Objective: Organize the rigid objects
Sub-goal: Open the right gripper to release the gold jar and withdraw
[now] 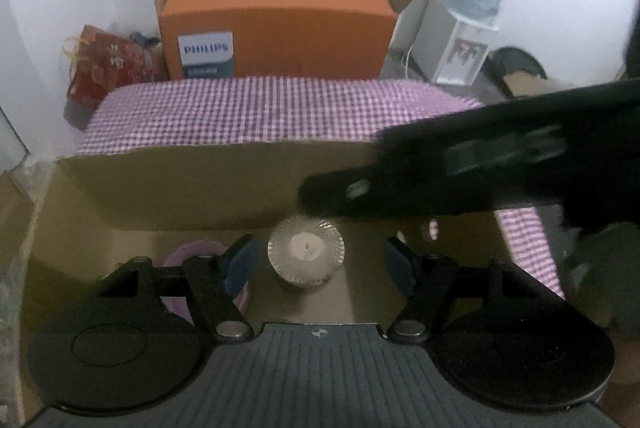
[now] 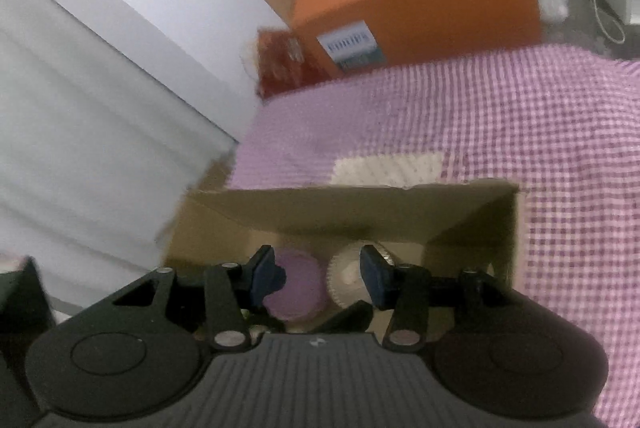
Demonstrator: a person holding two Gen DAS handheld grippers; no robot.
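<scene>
Your left claw (image 1: pixel 316 260) gapes wide and empty over the box (image 1: pixel 180 187), right claw (image 2: pixel 318 274) likewise, ribbed pale cup (image 1: pixel 306 252) upright inside, mouth up, lilac cup (image 2: pixel 294 286) at its nine o'clock.

Purple-and-white gingham tablecloth (image 2: pixel 500 131) with one cream patch; plain brown cardboard box (image 1: pixel 180 187) holding a clear ribbed glass candle jar (image 1: pixel 306 252) — pale cream inside — and a lilac round plastic lid (image 2: pixel 296 288). Bright orange carton (image 1: pixel 276 15), white-and-teal label.

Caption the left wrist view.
Open left gripper above a ribbed clear cup inside the cardboard box.
</scene>
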